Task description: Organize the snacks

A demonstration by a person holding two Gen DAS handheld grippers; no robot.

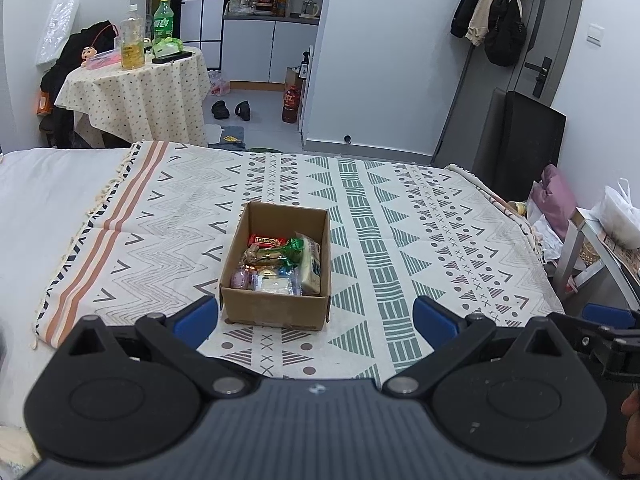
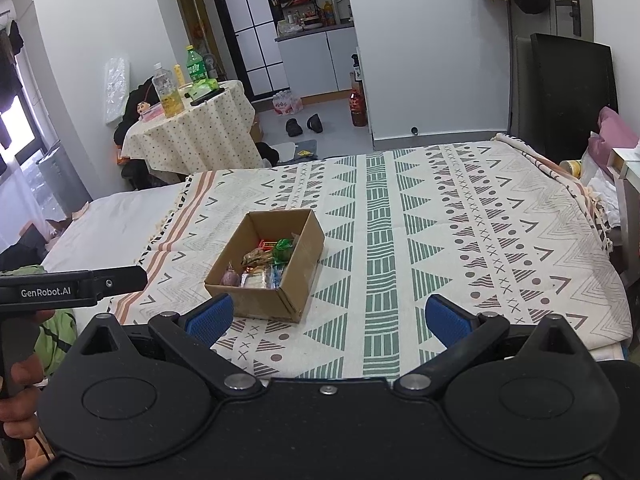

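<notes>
A small cardboard box sits on the patterned blanket that covers the bed, open at the top and packed with snacks — a red wrapper at the far end, a green foil packet near the middle, a pale packet standing along the right wall, clear and pinkish wrapped pieces at the near end. The left gripper hovers low over the blanket with its blue-padded fingers spread wide and nothing between them; from its camera the box lies at about eleven o'clock, just past the left pad. The right gripper is likewise spread and empty, and from its camera the box stands at about eleven o'clock too, its near corner just beyond the left pad. In that same view the body of the left gripper reaches in from nine o'clock, held by a hand at the edge of the frame. Beyond the bed, at about ten o'clock, a round table under a dotted cloth carries two bottles — one yellowish, one green. Coats hang near the door at one o'clock.
</notes>
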